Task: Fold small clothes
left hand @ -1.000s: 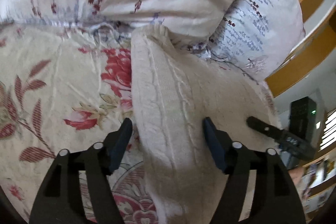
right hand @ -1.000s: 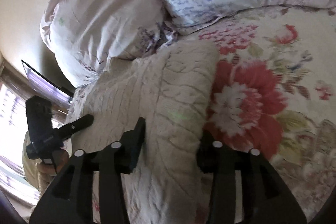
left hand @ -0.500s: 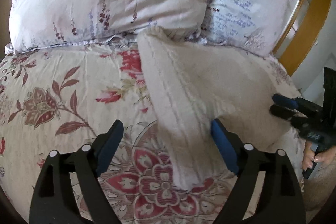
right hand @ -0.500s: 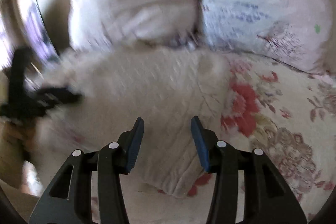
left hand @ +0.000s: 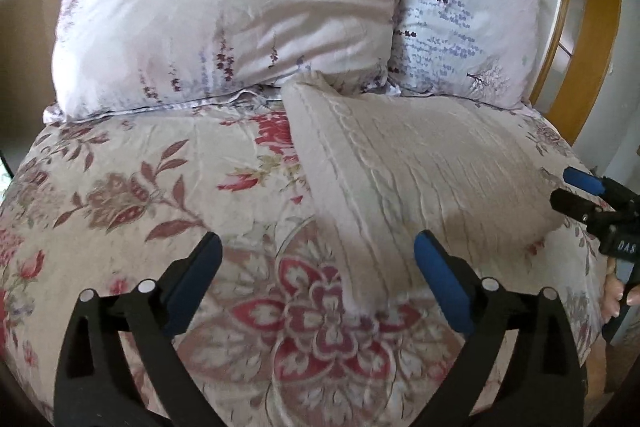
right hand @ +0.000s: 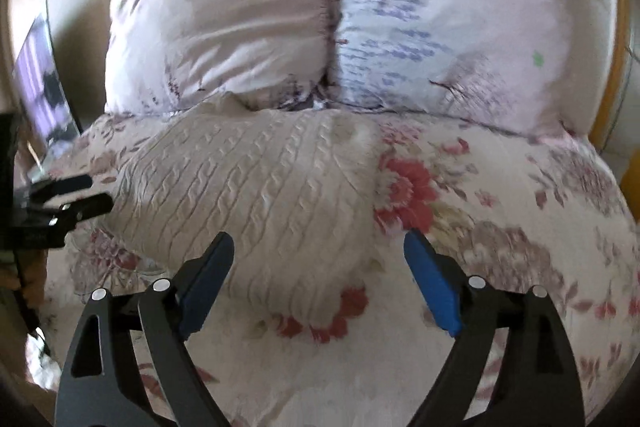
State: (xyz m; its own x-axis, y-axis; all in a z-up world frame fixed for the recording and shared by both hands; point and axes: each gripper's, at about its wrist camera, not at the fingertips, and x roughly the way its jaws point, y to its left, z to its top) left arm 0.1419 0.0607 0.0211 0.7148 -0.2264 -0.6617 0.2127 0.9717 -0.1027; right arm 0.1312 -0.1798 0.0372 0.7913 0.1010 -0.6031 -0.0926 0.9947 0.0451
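A cream cable-knit garment [left hand: 404, 171] lies folded on the floral bedspread [left hand: 152, 187], its far end against the pillows. My left gripper [left hand: 318, 267] is open and empty, just short of the garment's near left corner. In the right wrist view the garment [right hand: 260, 195] lies ahead and left, and my right gripper [right hand: 318, 267] is open and empty over its near right corner. Each gripper shows in the other's view: the right one at the right edge [left hand: 580, 195], the left one at the left edge [right hand: 68, 195].
Two floral pillows stand at the head of the bed, a pinkish one [left hand: 224, 7] on the left and a bluish one [left hand: 468, 11] on the right. A wooden headboard frame [left hand: 592, 39] rises at the far right. A dark screen [right hand: 44, 83] stands left of the bed.
Both grippers have let go of the garment and drawn back from it. Their jaws have opened wider. The garment stays folded on the bed.
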